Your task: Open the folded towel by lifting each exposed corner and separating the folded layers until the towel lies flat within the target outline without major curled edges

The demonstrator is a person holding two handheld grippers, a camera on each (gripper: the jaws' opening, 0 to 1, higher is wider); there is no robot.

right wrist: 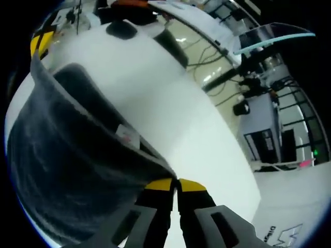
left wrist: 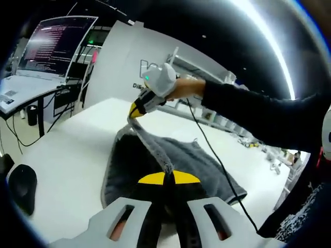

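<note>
Left gripper view, left to right: dark mouse (left wrist: 21,187) at the near-left bench (left wrist: 67,155) edge. Monitor (left wrist: 54,44) with text lines sits on a separate desk behind, cables hanging under it. White panel (left wrist: 119,72) stands behind the bench.

Grey towel (left wrist: 155,160) lies mid-bench, still partly folded. One edge is pulled up into a taut strip running between both grippers.

Left gripper (left wrist: 166,179): jaws closed on the near end of that strip, yellow tips pressed together with cloth between them.

Right gripper (left wrist: 135,111) enters from the right, held in a hand (left wrist: 189,88) with a dark sleeve. Its jaws are pinched on the far end of the strip, lifted above the bench. A black cable (left wrist: 217,160) trails from it across the towel.

Shelving with small items (left wrist: 232,124) runs along the far right.

Right gripper view: towel (right wrist: 62,155) hangs raised on the left, upper edge stretched toward the top-left, where the left gripper's yellow tip (right wrist: 41,41) shows. A small tag (right wrist: 126,135) is on the towel.

Right gripper (right wrist: 177,187): jaws closed, towel corner clamped at the tips.

White bench (right wrist: 170,103) is behind; desks and cables at right.
</note>
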